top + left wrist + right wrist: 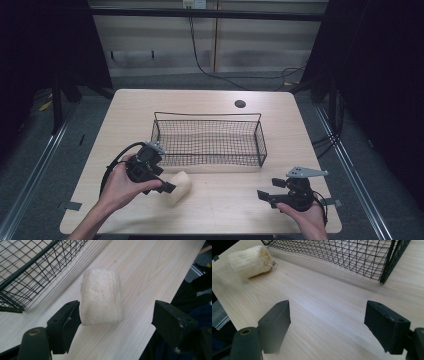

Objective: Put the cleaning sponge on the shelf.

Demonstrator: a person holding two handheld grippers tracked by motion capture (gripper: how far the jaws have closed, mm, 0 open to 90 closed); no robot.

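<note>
A pale loofah sponge (178, 187) lies on the wooden table in front of the wire basket's left end. My left gripper (164, 179) is open around it: in the left gripper view the sponge (102, 297) lies between the jaws, its edge against the left jaw and a clear gap to the right jaw. My right gripper (269, 189) rests near the table's front right, open with nothing between its jaws (327, 315). In the right gripper view the sponge (249, 261) sits far off at the upper left.
A black wire basket (207, 115) stands at the table's middle with nothing in it; its mesh wall (30, 262) is just beyond the sponge. A round cable hole (240, 104) sits behind it. Bare wood (225, 210) spreads between the two hands.
</note>
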